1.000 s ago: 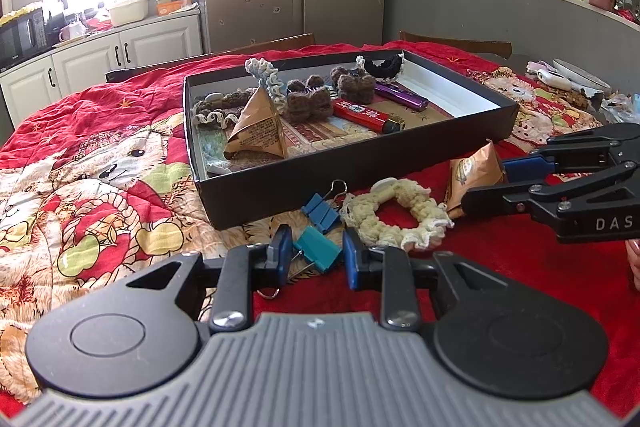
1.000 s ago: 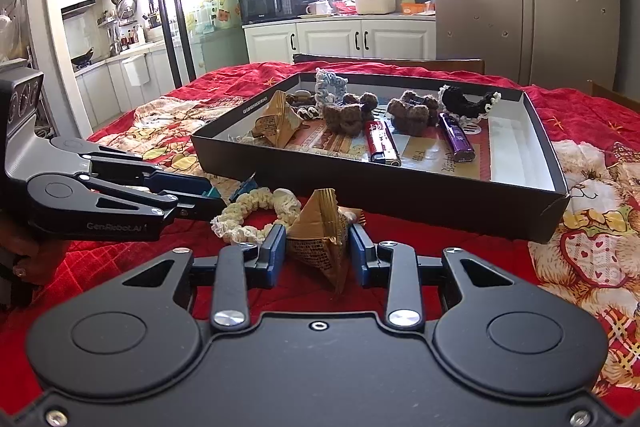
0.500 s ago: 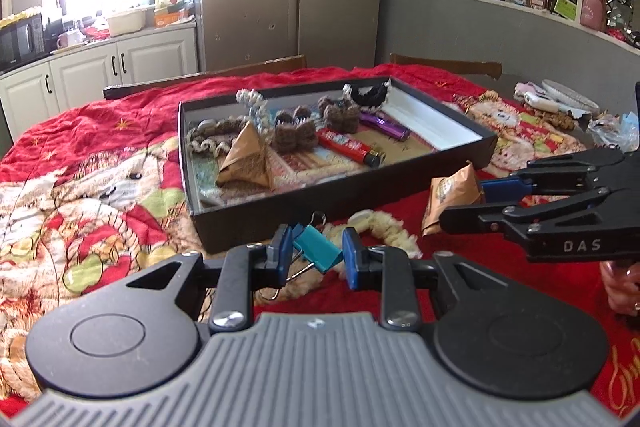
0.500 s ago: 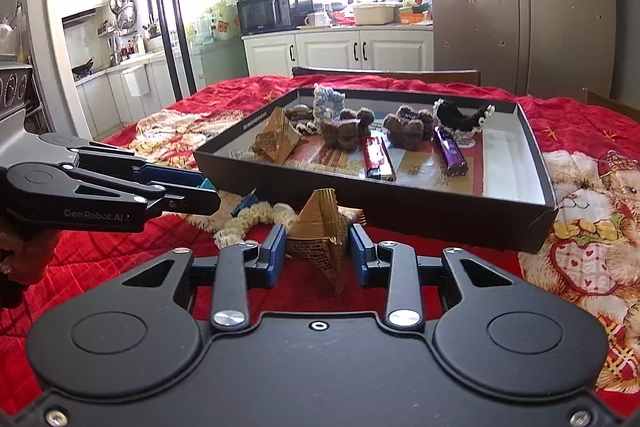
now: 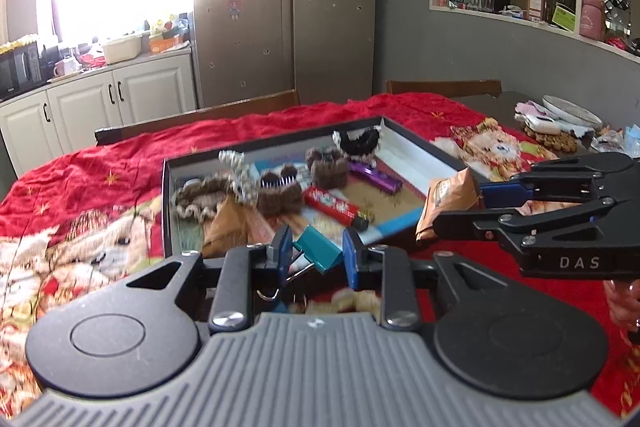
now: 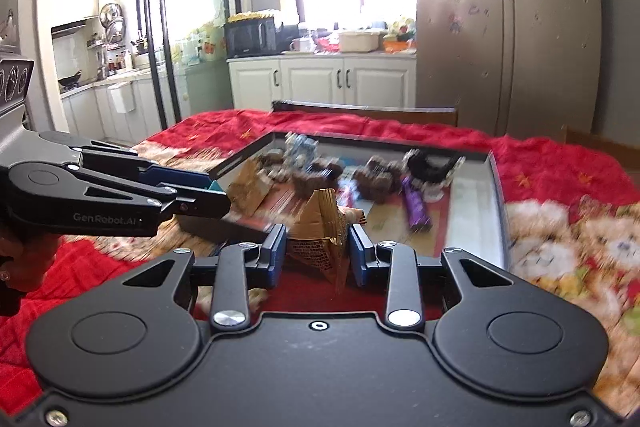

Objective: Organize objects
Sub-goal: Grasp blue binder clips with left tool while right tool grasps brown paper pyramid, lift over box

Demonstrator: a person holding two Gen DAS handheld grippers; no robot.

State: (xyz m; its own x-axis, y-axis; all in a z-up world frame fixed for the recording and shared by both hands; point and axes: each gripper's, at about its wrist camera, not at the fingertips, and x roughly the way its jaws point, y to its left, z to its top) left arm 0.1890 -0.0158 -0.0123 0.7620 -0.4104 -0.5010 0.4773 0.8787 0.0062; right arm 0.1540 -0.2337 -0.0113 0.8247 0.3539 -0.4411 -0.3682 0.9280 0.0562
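My left gripper [image 5: 314, 253] is shut on a teal binder clip [image 5: 318, 251] and holds it in the air at the near edge of the black tray [image 5: 416, 163]. My right gripper [image 6: 318, 251] is shut on a brown pyramid packet [image 6: 322, 235], also lifted, near the tray's front wall; it shows in the left wrist view [image 5: 450, 201] too. The tray [image 6: 494, 187] holds another brown packet [image 5: 228, 227], a red lighter [image 5: 330, 205], a purple lighter [image 5: 376, 181] and several knitted scrunchies.
A cream scrunchie [image 5: 356, 301] lies on the red blanket [image 5: 100, 179] below my left gripper, partly hidden. Plates and cloths [image 5: 560, 119] sit at the table's far right. Chair backs [image 6: 364, 109] stand behind the table.
Both grippers have risen from the blanket and moved toward the tray, each carrying its object. The cream scrunchie has stayed on the blanket.
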